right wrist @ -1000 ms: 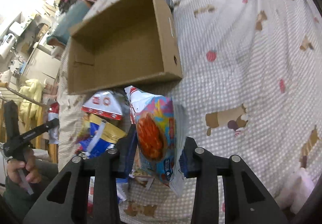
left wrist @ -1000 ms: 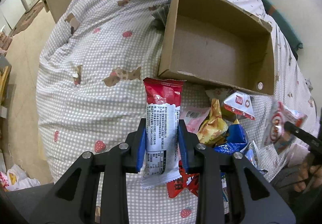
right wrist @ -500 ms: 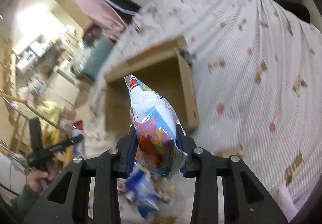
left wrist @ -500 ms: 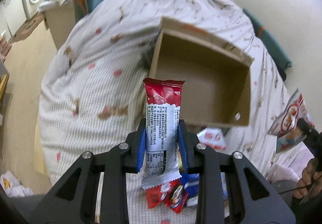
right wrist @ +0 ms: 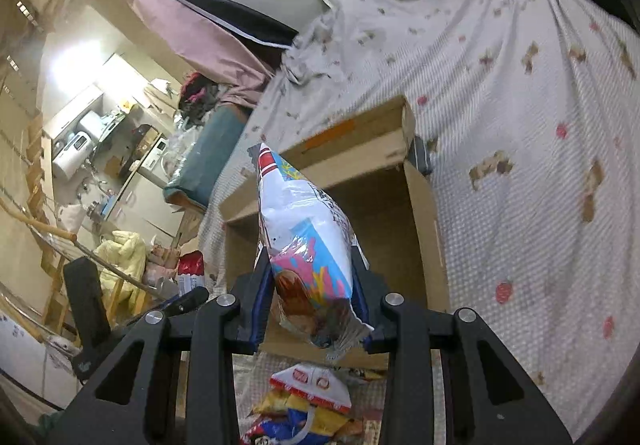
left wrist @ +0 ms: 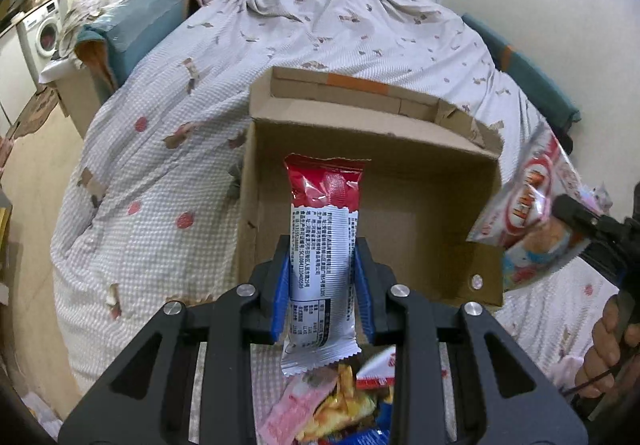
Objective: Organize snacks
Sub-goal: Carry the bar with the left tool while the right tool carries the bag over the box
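My left gripper (left wrist: 322, 285) is shut on a red and white snack bar (left wrist: 323, 245), held upright above the near wall of an open, empty cardboard box (left wrist: 404, 113) on the bed. My right gripper (right wrist: 311, 293) is shut on a white, blue and pink chip bag (right wrist: 308, 241), held before the same box (right wrist: 424, 221). That bag (left wrist: 528, 213) and the right gripper (left wrist: 592, 229) also show at the right edge of the left wrist view. A pile of loose snack packets lies below both grippers, near the box (left wrist: 344, 409) (right wrist: 308, 401).
The box rests on a bed with a checked, patterned cover (left wrist: 168, 173). A teal cushion (left wrist: 132, 29) and a washing machine (left wrist: 40, 33) stand at far left. Wall at the right, with a teal pillow (left wrist: 532, 77) against it.
Both grippers have lifted with their snacks and moved toward the box. The snack pile has dropped to the bottom of both views.
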A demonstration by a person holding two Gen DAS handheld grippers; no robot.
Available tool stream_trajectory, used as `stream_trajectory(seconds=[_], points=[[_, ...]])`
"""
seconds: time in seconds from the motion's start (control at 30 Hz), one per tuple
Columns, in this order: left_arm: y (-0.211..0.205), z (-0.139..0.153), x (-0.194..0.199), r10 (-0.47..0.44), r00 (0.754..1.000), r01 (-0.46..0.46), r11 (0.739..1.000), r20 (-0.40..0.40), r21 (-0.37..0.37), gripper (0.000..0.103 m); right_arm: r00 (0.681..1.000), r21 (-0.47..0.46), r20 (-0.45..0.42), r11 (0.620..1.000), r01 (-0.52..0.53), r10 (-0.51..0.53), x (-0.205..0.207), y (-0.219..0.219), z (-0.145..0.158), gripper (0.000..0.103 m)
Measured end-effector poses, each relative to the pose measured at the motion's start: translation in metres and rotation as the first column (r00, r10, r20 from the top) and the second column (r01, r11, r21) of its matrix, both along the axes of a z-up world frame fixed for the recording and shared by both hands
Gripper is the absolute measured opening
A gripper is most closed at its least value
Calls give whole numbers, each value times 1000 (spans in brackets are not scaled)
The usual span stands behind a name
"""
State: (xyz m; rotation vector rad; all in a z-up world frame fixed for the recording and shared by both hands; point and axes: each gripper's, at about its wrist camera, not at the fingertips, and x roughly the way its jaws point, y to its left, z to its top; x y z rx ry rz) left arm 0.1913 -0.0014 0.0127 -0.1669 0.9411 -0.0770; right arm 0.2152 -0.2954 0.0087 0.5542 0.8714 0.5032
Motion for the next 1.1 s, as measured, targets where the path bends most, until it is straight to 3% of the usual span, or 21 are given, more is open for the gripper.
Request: stream_trajectory(seconds=[0.23,0.63,0.9,1.1], points=[[-5,-30,15,19,1000,-19,1000,-16,18,25,997,9,-31,998,-66,66,10,19,-32,36],[-12,-44,17,9,1000,-9,999,-10,52,25,983,-15,-137,992,-127,124,16,42,-68,36],[-13,-40,15,2,1000,-2,998,1,58,26,982,-4,-159,994,-105,103,14,37,-73,39],[-11,-42,14,9,1000,-8,999,-12,50,26,984,-26,-125,991,-134,130,12,46,-66,39]])
